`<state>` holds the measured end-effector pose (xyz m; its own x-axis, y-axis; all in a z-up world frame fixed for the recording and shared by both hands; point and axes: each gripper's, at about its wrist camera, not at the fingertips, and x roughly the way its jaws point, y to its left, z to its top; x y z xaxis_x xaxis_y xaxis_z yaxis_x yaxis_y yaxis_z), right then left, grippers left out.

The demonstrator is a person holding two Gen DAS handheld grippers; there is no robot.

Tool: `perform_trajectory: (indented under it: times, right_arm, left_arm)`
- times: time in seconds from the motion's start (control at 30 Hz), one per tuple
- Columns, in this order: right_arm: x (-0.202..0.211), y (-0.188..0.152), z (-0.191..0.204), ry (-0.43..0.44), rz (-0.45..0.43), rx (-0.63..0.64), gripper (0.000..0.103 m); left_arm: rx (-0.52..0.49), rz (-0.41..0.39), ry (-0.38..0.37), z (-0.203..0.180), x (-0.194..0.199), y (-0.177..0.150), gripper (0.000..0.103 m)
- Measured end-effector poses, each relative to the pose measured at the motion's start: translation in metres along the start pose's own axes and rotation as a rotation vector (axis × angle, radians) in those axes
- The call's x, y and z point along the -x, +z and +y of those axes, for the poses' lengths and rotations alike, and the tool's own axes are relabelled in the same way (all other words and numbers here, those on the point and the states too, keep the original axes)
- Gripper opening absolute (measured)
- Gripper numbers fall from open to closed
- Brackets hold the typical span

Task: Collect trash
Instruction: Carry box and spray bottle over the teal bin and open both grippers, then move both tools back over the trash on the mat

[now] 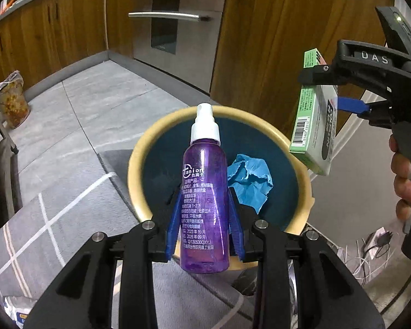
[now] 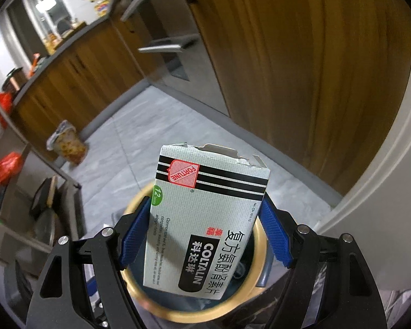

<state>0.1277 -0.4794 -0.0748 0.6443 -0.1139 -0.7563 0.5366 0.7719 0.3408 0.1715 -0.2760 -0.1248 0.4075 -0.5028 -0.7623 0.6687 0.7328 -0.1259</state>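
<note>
Purple spray bottle [image 1: 205,189] – clear plastic, white cap – beside torn medicine box [image 2: 205,219]

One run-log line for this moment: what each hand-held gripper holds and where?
left hand-held gripper: shut on purple spray bottle | right hand-held gripper: shut on medicine box | both over bin | bin: blue paper
</note>
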Motion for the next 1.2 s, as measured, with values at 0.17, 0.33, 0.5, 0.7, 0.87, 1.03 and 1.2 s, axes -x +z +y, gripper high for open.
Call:
perform_trajectory:
  times: [0.17, 0.33, 0.5, 0.7, 0.87, 1.03, 1.2]
  right_arm:
    - [-0.017, -0.004, -0.009, 0.012, 0.059, -0.068, 0.078]
    - [-0.025, -0.008, -0.01, 0.047, 0.088, -0.112, 0.078]
    - [-0.023, -0.008, -0.007, 0.056, 0.085, -0.102, 0.078]
    - [-0.014, -0.011, 0.0, 0.066, 0.087, -0.072, 0.078]
    - [-0.002, -0.024, 0.011, 0.07, 0.087, -0.031, 0.079]
    - [0.014, -0.038, 0.024, 0.074, 0.085, 0.023, 0.084]
    - [0.035, -0.052, 0.044, 0.081, 0.066, 0.103, 0.092]
  left_arm:
    - [0.013, 0.009, 0.0, 0.0, -0.009, 0.0, 0.032]
    - [0.02, -0.004, 0.006, 0.003, -0.006, 0.001, 0.034]
    - [0.031, -0.002, 0.019, 0.007, -0.004, -0.001, 0.035]
    - [0.036, -0.019, 0.048, 0.011, 0.011, -0.002, 0.035]
    - [0.075, -0.058, 0.088, 0.019, 0.039, -0.007, 0.056]
    - [0.119, -0.072, 0.15, 0.026, 0.069, -0.02, 0.064]
    - [0.138, -0.091, 0.192, 0.032, 0.103, -0.032, 0.068]
